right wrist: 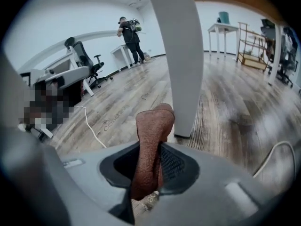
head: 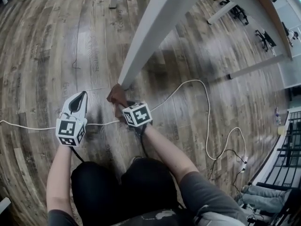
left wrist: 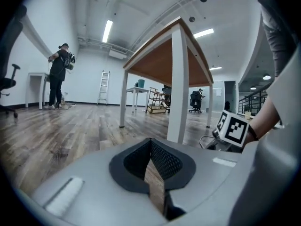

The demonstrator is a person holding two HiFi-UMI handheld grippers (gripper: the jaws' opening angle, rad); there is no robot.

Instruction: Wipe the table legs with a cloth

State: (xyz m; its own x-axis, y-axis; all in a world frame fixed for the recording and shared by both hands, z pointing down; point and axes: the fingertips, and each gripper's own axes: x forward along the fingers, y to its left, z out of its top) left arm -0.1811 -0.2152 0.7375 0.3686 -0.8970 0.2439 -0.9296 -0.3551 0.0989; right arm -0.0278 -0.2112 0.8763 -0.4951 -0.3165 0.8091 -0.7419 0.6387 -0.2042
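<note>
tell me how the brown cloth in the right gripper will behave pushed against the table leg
Probably floppy: the cloth bunches in a soft fold above the right gripper pinching it. Likely light, with a grippy nubbly weave. It should squash against the table leg, not shift it.

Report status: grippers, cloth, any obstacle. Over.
Left gripper shut, empty. Right gripper shut on brown cloth, at foot of white table leg. White cable on floor nearby.

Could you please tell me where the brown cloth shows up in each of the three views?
Head view: cloth at centre, at the foot of the table leg.
Left gripper view: not in it.
Right gripper view: lower centre, held by the right hand-held gripper.
Shared landmark: the white table leg.
</note>
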